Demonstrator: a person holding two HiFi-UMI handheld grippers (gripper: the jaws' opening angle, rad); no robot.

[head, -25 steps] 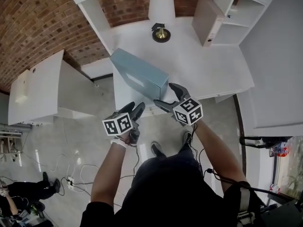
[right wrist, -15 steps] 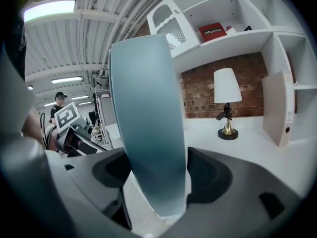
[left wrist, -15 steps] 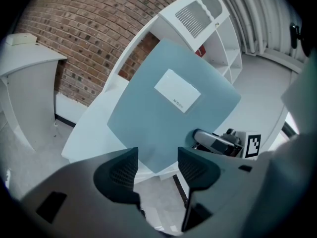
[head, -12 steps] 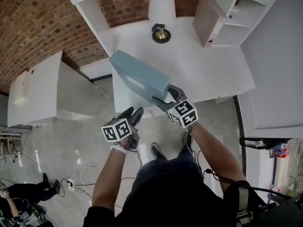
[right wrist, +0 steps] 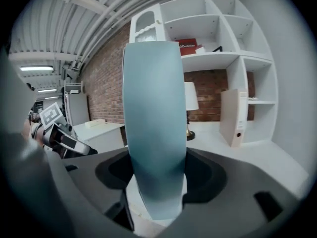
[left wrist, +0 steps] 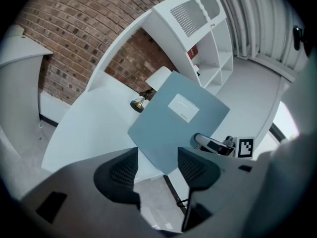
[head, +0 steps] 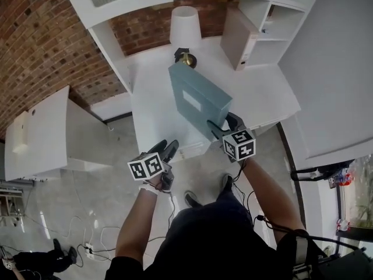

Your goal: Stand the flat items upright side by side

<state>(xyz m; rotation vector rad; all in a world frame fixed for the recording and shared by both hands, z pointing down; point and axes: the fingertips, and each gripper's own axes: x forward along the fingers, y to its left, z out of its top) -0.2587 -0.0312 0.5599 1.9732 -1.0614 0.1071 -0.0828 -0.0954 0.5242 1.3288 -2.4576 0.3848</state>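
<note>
A blue-grey binder [head: 197, 101] with a white label hangs tilted above the white desk [head: 265, 95]. My right gripper [head: 223, 126] grips its near lower corner; its jaws have just been closing, and the pads press on the binder's spine [right wrist: 153, 123]. A beige binder [head: 236, 37] stands upright at the back right, against the shelf unit. My left gripper [head: 168, 149] stands open and empty off the desk's front edge, to the left of the blue binder [left wrist: 178, 120].
A lamp [head: 185, 28] with a white shade and brass foot stands at the back of the desk, just behind the blue binder's far end. White shelves [right wrist: 218, 43] rise at the back right. A lower white cabinet [head: 41, 127] stands to the left.
The right jaws went from wide around the binder's corner to closed on it. The binder swung right and further over the desk. The left gripper stayed put.
</note>
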